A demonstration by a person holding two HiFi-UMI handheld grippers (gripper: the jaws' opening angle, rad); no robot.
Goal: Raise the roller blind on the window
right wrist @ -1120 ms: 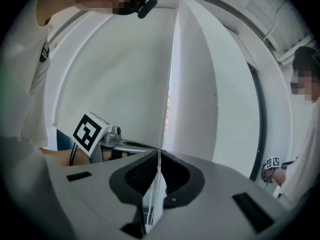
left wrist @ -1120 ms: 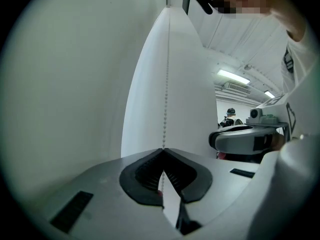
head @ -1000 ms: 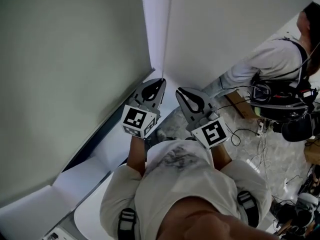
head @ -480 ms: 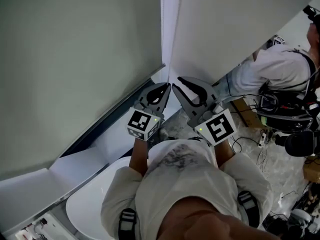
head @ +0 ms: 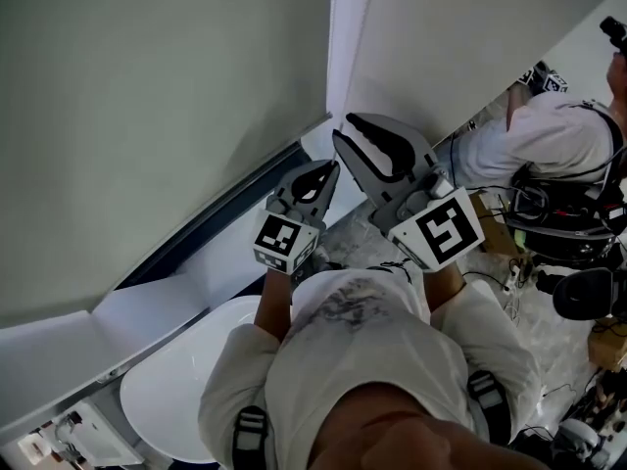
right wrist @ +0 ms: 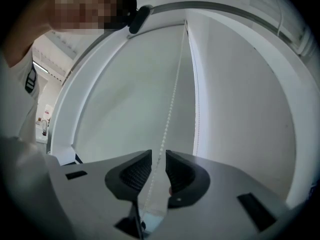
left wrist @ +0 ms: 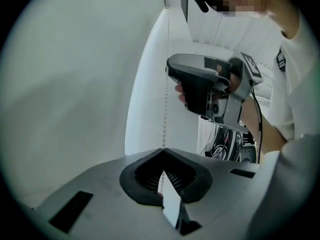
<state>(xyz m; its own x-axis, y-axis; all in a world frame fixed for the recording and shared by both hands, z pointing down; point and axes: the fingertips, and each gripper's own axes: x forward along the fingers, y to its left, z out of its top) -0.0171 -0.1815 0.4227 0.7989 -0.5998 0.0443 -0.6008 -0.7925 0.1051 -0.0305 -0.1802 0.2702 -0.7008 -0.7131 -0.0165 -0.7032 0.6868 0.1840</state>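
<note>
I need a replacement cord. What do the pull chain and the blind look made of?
Pull chain: small round white beads in a line, likely plastic; sheen too small to judge. Blind: flat, matte grey-green sheet, probably coated fabric; no weave visible.

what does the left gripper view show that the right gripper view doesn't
Only the left gripper view: the left gripper shut on the bead chain, and the right gripper seen from outside, higher up beside the chain. Only the right gripper view: the right gripper's jaws standing apart, having just been opening, with the chain running between them. Both: the bead chain and the pale grey roller blind.
</note>
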